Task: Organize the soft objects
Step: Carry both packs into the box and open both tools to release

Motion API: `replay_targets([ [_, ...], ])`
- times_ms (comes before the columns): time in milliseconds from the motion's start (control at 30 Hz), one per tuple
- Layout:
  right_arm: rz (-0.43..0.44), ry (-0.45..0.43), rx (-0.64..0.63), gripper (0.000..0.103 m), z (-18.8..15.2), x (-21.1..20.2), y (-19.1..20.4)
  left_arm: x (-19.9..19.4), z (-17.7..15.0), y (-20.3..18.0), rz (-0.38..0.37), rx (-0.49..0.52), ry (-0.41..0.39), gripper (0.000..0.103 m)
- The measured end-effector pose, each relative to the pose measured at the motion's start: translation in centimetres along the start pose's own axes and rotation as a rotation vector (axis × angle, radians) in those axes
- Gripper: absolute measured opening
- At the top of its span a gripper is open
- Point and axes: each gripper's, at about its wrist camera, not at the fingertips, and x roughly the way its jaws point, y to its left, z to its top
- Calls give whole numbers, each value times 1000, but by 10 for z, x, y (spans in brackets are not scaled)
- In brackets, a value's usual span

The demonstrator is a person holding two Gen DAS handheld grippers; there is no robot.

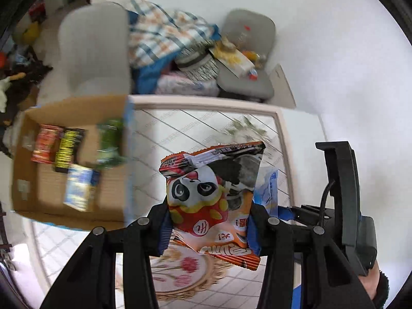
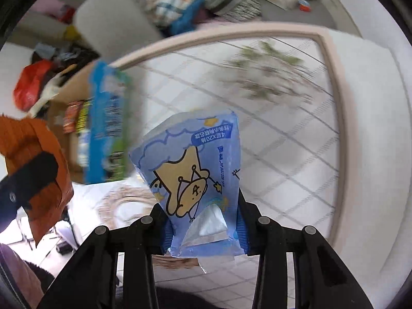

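Blurring cardboard box (image 1: 77, 159) contents; labels unreadable.

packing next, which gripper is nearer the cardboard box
Left. The left gripper, holding the panda snack bag, hangs beside the cardboard box; the right gripper, holding the tissue pack, is farther.

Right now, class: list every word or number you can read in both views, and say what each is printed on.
"4层X20抽": on the blue tissue pack in the right claw, upside down; its other lines are too small to read.
"大!": on the panda snack bag in the left claw, upside down; its other print is too distorted to read.
Packets in the cardboard box: too blurred.
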Motion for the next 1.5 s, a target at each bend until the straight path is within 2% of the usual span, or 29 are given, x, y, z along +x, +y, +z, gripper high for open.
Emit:
replay_targets([
  [100,39,-20,-51,41,1,5,61,-23,-3,41,51,-8,-23,43],
  [300,84,-16,-118,41,1,17,166,-44,-8,123,125,-40,-16,43],
  [467,68,-20,-136,41,10,30,233,-46,-7,185,159,-66,2,43],
  [600,49,-18,-123,41,27,49,268,-37,-3,231,197,-84,38,43],
  [700,38,-4,-105,41,44,66,288,-21,1,262,233,-92,82,43],
  [833,6,13,-82,41,69,94,307,19,3,299,282,-101,178,44],
  [1000,-45,35,-55,41,99,133,319,62,2,334,264,-149,284,44],
  [1233,-116,52,-37,42,133,173,321,92,5,345,268,-162,342,45],
  [1367,-129,58,-24,42,146,187,317,99,8,343,273,-150,366,46],
  [1433,-129,51,-18,43,152,192,316,102,10,343,302,-150,379,47],
  [1500,-132,51,-25,50,156,196,317,104,12,343,301,-155,382,49],
])
